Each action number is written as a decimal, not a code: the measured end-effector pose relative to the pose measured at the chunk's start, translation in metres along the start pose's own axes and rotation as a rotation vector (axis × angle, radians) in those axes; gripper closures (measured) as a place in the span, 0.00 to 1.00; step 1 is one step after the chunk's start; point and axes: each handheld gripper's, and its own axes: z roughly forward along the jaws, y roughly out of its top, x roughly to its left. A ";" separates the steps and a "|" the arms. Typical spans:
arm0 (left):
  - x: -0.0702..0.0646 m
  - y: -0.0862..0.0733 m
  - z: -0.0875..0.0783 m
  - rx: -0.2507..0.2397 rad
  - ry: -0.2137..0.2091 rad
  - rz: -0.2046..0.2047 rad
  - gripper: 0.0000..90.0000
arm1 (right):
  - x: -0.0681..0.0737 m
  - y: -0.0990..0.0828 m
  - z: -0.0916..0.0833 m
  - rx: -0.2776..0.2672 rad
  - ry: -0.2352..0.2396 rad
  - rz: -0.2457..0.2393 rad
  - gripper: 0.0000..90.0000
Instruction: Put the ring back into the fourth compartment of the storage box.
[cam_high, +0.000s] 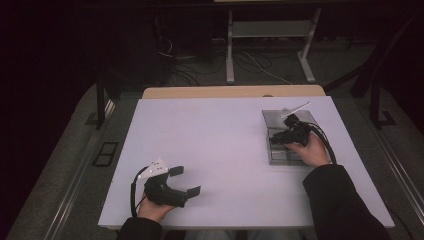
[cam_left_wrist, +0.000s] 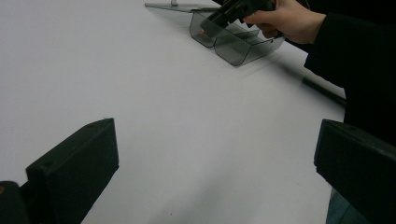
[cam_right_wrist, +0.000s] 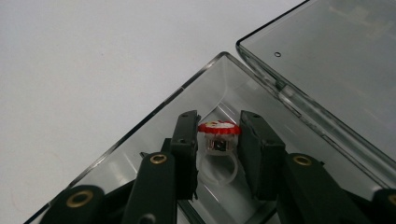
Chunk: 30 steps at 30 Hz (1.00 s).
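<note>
My right gripper, jaws pinched on the small red-topped ring, hangs inside a corner compartment of the smoky clear box, so I should lower gently, stay off the walls, then release.

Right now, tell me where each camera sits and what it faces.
High view: above the person's side, looking down on the white table; both forearms show.
Left gripper view: rides the left gripper, facing the smoked plastic box.
Right gripper view: rides the right gripper, clamping a red-topped ring.
All share the box.
</note>
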 end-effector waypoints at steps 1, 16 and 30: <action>0.000 0.000 0.000 0.001 0.000 0.000 0.00 | 0.000 0.000 0.000 0.001 -0.002 -0.002 0.73; 0.001 -0.001 0.000 0.006 0.002 -0.002 0.00 | 0.008 0.002 -0.013 -0.012 -0.044 -0.010 0.63; 0.001 -0.001 -0.001 0.003 0.002 -0.004 0.00 | 0.017 0.000 -0.048 -0.080 -0.087 0.034 0.40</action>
